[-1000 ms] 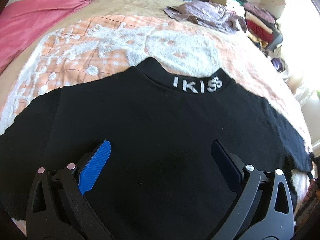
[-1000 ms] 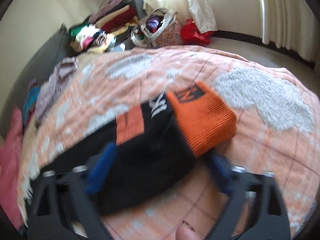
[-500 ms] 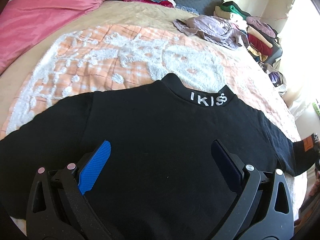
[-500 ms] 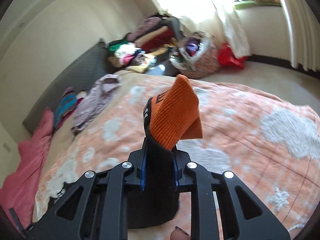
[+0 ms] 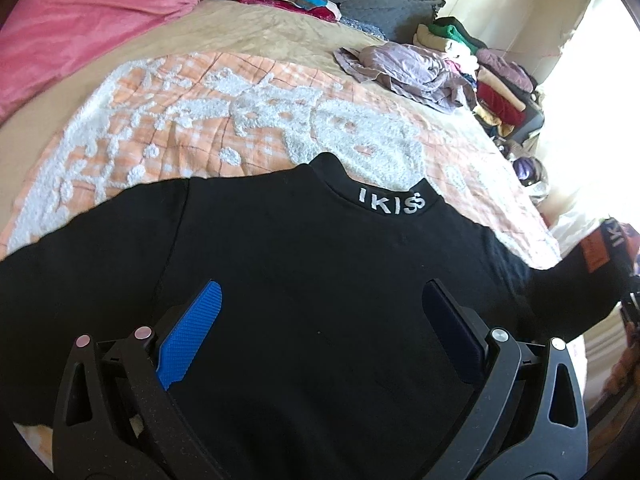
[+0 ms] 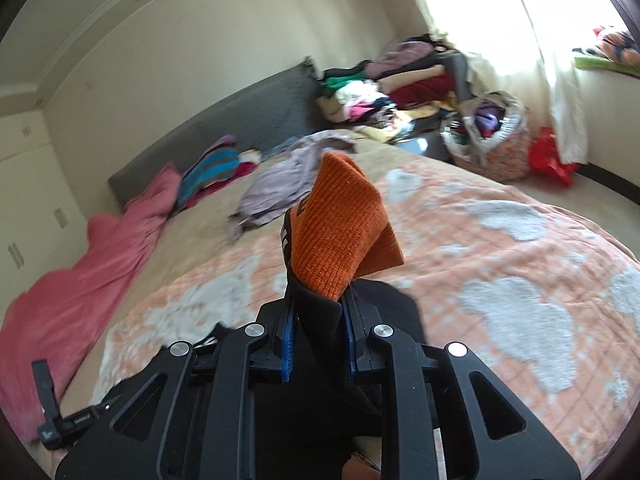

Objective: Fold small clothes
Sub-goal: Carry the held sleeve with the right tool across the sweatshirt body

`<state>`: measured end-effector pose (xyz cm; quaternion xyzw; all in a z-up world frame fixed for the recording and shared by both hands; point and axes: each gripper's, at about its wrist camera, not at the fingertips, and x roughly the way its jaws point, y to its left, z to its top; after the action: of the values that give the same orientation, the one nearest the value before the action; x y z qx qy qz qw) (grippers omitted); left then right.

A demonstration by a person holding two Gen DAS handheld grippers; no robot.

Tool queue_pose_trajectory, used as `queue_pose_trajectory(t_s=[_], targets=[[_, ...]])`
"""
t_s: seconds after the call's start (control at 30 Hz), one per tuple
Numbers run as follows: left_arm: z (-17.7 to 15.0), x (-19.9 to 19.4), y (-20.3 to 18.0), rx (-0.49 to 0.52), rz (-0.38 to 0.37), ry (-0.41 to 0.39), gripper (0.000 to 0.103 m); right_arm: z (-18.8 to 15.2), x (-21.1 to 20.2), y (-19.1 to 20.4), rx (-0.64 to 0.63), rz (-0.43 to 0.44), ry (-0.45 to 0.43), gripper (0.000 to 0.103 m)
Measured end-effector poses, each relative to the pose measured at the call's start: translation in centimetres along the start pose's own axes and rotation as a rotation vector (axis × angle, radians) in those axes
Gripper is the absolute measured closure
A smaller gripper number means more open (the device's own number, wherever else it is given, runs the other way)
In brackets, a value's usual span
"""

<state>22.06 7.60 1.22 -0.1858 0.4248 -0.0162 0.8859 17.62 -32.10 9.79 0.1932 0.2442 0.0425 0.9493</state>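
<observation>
Under the left tongs, a flat body; between the right tongs, a lifted sleeve

Below the left gripper (image 5: 320,320), whose jaws stand wide apart and empty, the black knit sweater with white collar letters (image 5: 304,264) lies spread on the peach-and-white quilted bedspread (image 5: 224,120). The right gripper (image 6: 318,344) was around the orange ribbed cuff (image 6: 340,232) a second ago; now it is clamped on it and has raised it, so the sleeve fold can probably begin.

Bright window glare, fisheye bending, slight blur.

Both tools are matte black plastic frames with triangular cut-outs and round silver rivets. The left gripper (image 5: 320,312) and right gripper (image 6: 318,344) carry ribbed blue pads.
</observation>
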Motion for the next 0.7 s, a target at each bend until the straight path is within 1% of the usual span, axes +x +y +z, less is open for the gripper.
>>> queue_pose_trajectory(t_s=[0.23,0.37,0.53,0.67,0.7], targets=[[0.2,-0.8,1.1,-0.042,-0.054,-0.005,0.008,-2.3,1.7,7.2,-0.121,0.085,0.05,0.085],[0.3,-1.1,1.8,-0.069,-0.085,-0.007,0.008,-3.7,2.9,10.1,-0.162,0.127,0.083,0.085],[0.4,-1.2,3.3,-0.132,-0.123,-0.006,0.008,-6.1,4.6,13.6,-0.206,0.178,0.139,0.085],[0.3,-1.2,4.7,-0.192,-0.187,0.008,0.009,-8.4,5.7,16.1,-0.24,0.205,0.188,0.083],[0.3,-1.3,4.8,-0.2,-0.193,0.01,0.009,-8.9,5.9,16.6,-0.245,0.21,0.199,0.083]])
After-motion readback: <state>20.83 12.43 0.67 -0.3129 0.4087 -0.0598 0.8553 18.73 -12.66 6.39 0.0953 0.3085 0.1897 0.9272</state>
